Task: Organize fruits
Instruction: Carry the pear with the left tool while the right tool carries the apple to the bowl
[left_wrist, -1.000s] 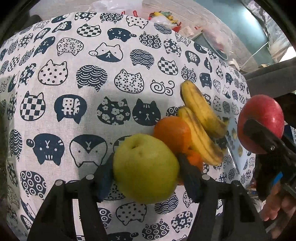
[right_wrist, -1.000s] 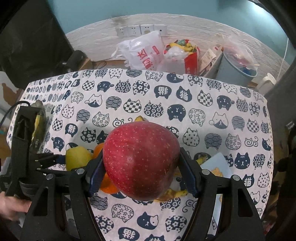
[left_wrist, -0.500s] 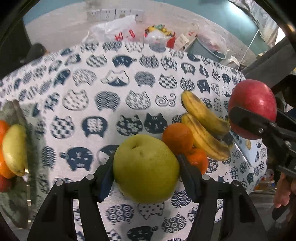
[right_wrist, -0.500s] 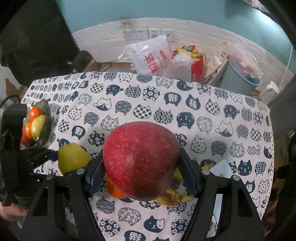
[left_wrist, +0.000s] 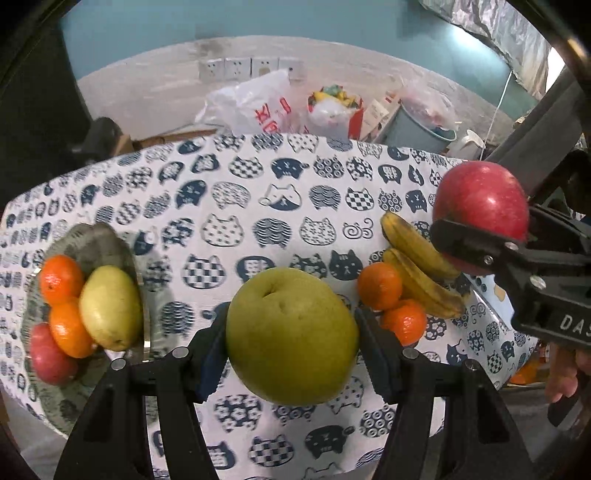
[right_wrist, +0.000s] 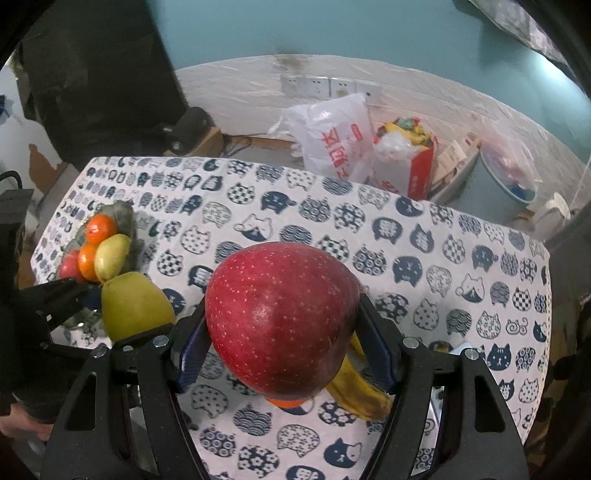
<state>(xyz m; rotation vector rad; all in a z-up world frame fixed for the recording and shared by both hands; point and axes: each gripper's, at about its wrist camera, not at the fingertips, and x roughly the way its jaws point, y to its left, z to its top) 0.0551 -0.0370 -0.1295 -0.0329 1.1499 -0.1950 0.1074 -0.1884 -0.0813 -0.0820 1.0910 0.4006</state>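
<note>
pear (left_wrist: 291, 336) clamped in left fingers | apple (right_wrist: 280, 321) clamped in right fingers | both above tablecloth (left_wrist: 236, 206) | plate (left_wrist: 99, 243) at left edge

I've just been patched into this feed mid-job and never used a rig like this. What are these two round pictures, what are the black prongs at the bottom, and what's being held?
There is no robot arm: a person holds a two-finger gripper in each hand, each with a fisheye camera looking along its fingers.

The left wrist view shows the left gripper clamped on a green pear. The right wrist view shows the right gripper clamped on a red apple. Each gripper also appears at the edge of the other's picture.

On the cat-print tablecloth lie two bananas and two oranges. At the left, a glass plate already holds two oranges, a yellow pear and a red fruit.
</note>
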